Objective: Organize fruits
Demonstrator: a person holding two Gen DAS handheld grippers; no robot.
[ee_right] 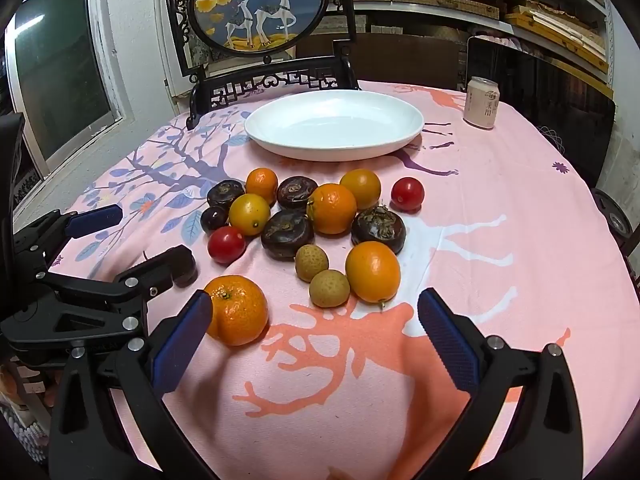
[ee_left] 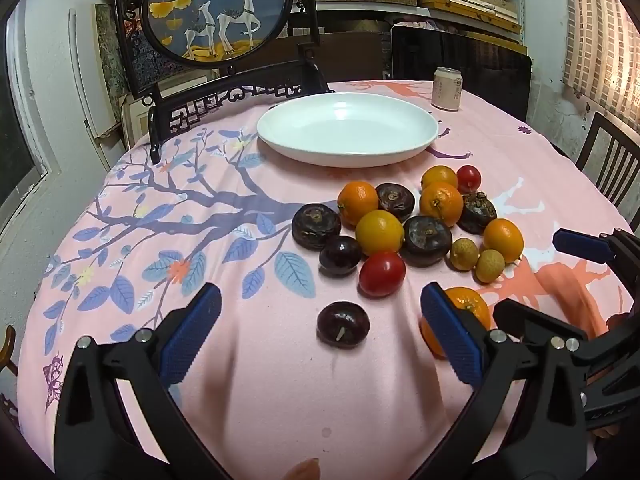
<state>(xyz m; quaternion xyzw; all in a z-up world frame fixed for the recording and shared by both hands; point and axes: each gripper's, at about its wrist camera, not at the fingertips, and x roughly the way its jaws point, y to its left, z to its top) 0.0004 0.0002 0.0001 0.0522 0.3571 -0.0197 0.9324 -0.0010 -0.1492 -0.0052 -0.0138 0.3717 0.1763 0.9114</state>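
A heap of fruit lies on the pink tablecloth: oranges (ee_left: 379, 231), dark water chestnuts (ee_left: 425, 241), red tomatoes (ee_left: 382, 273), two longans (ee_left: 489, 265) and dark plums. An empty white plate (ee_left: 347, 129) stands behind it, also in the right wrist view (ee_right: 334, 125). My left gripper (ee_left: 320, 336) is open, with a lone dark plum (ee_left: 343, 324) between its fingers. My right gripper (ee_right: 314, 338) is open and empty; a mandarin (ee_right: 237, 310) lies beside its left finger (ee_right: 182, 344). That mandarin (ee_left: 474, 308) shows behind my left gripper's right finger.
A pale drink can (ee_right: 482, 102) stands at the back right of the table. A carved dark chair (ee_right: 272, 76) and a round deer painting (ee_right: 258, 4) are behind the plate. Shelves fill the back wall. Another chair (ee_left: 612, 164) is at the right.
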